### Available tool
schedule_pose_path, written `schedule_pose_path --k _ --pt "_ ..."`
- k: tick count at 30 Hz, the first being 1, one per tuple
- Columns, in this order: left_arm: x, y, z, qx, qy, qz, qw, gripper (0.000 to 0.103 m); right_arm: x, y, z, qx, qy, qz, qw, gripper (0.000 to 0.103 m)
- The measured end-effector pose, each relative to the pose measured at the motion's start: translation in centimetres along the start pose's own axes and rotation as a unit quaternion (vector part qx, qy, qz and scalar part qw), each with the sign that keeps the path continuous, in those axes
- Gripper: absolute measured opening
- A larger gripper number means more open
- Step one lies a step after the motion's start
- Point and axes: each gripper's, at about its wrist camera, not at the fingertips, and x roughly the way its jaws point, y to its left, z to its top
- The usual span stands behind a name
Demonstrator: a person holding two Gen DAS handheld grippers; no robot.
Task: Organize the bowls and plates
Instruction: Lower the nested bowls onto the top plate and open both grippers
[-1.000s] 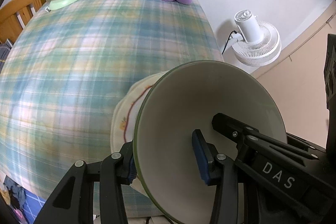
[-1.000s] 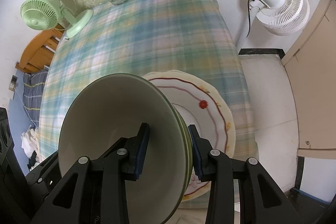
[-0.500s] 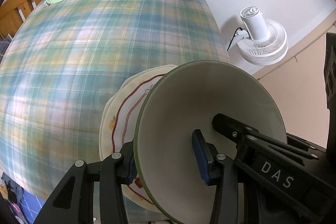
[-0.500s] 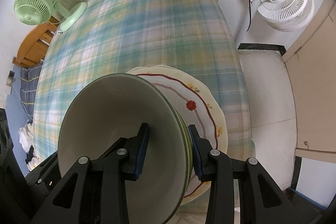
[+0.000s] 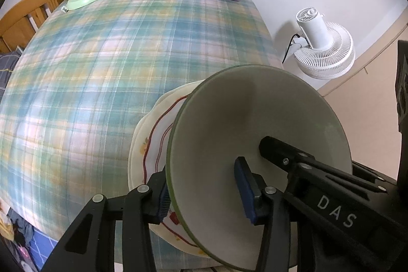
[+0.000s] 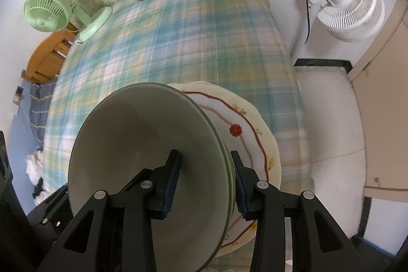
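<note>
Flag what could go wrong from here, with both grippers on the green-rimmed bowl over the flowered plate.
1. Both the left gripper and the right gripper straddle the bowl rim with jaws opening; uneven release could tip it.
2. The flowered plate lies near the table edge, so a bump might push it off.
3. Whether the bowl already rests on the plate cannot be told; released early, it could drop and chip.
</note>
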Motion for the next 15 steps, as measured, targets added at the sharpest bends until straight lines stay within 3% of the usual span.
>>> schedule_pose_path --k 8,15 --pt "-1.3 -0.1 -0.5 0.0 -0.01 0.027 0.9996 0.077 -0.9 -0.9 -0.6 0.01 -0.008 -0.015 1.0 0.053" --pt "-5.0 0.7 -0.2 0.03 -0.062 0.024 0.9973 0.085 -4.3 0.6 -1.2 0.003 -0.065 -0.044 0.997 0.064"
